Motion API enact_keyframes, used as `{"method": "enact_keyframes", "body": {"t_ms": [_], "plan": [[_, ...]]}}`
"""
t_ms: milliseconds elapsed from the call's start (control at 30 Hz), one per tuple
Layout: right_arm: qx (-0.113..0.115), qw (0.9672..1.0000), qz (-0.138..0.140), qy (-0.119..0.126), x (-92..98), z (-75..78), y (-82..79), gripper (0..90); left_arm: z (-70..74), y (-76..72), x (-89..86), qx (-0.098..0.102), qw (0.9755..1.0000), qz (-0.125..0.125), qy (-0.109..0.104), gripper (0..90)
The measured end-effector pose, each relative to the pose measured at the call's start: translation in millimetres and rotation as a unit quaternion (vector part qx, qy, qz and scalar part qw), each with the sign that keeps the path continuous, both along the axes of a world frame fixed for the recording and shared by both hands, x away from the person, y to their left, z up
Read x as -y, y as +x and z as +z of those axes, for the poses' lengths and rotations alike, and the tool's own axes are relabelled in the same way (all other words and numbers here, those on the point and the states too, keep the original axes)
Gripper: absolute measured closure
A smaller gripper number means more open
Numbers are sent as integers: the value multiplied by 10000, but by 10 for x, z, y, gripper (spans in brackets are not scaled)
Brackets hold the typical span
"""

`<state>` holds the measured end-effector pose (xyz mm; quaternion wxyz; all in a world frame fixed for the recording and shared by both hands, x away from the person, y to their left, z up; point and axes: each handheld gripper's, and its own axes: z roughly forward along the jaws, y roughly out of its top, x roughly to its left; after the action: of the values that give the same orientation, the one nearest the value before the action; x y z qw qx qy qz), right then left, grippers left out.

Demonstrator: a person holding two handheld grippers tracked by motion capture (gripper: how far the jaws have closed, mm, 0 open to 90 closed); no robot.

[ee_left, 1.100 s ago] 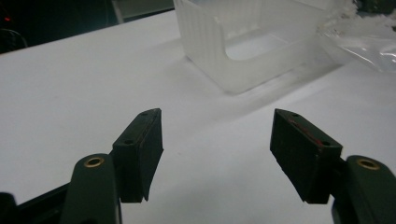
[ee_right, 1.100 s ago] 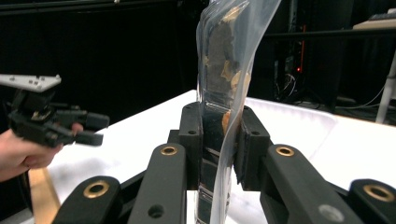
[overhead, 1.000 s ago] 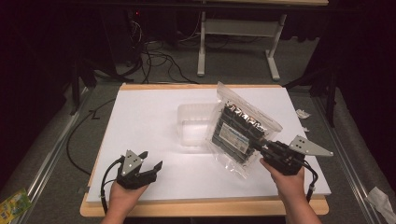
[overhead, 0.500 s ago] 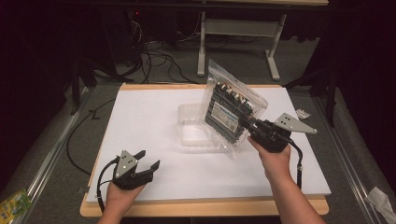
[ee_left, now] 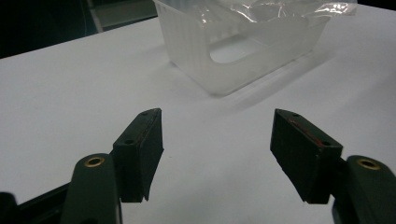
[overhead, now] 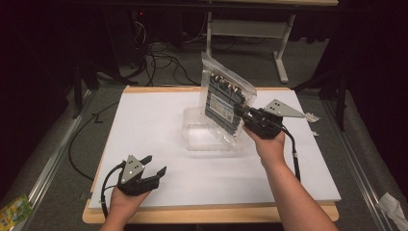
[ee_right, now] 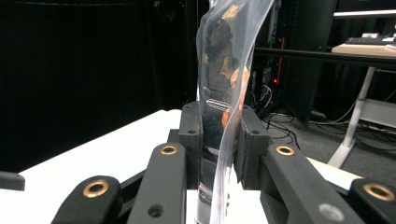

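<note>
The right hand-held gripper (overhead: pixel 242 114) is clamped on the edge of a clear plastic bag holding a dark, flat, rectangular component (overhead: pixel 223 102). In the right gripper view the jaws are pressed together with the bag (ee_right: pixel 219 93) standing between them and rising upward. In the high view the bag is held upright and slightly tilted, lifted above a translucent, rectangular plastic container (overhead: pixel 204 137) that sits near the middle of the white surface (overhead: pixel 144 120). The lower end of the bag hangs over or inside the container; whether it touches the bottom cannot be told.

The left hand-held gripper (overhead: pixel 151 166) is near the front left edge of the surface, well apart from the container, held in the person's left hand (overhead: pixel 122 204). Its jaws stand wide apart with nothing between them. In the left gripper view the pads (ee_left: pixel 140 149) point toward the container (ee_left: pixel 224 51), which shows a ribbed side wall and crumpled clear film at its top.

A black cable (overhead: pixel 293 156) trails from the right gripper along the forearm.
</note>
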<state>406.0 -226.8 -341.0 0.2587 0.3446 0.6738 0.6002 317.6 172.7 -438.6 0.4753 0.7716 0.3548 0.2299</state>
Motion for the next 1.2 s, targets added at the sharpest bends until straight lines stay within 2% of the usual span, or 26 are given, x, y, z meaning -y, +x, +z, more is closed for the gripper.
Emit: {"method": "enact_keyframes", "body": {"t_ms": [200, 400, 533, 900, 1067, 1200], "plan": [[-77, 10000, 25, 18, -98, -33, 191, 768, -1, 12, -13, 3, 10000, 1, -25, 345], [-110, 9999, 110, -15, -154, -66, 282, 768, -6, 15, -5, 10, 10000, -13, -22, 345], [-190, 9997, 151, 54, -195, -102, 331, 768, -9, 20, -2, 11, 10000, -19, 14, 345], [-306, 9991, 166, -235, -376, -270, 474, 769, -22, 15, 17, -9, 10000, -49, 10, 345], [-267, 9992, 173, -256, -415, -322, 497, 769, -25, 17, 21, -37, 10000, -73, 1, 344], [-225, 9987, 189, -407, -440, -362, 474, 769, -30, 20, 34, -43, 9999, -90, 13, 344]]}}
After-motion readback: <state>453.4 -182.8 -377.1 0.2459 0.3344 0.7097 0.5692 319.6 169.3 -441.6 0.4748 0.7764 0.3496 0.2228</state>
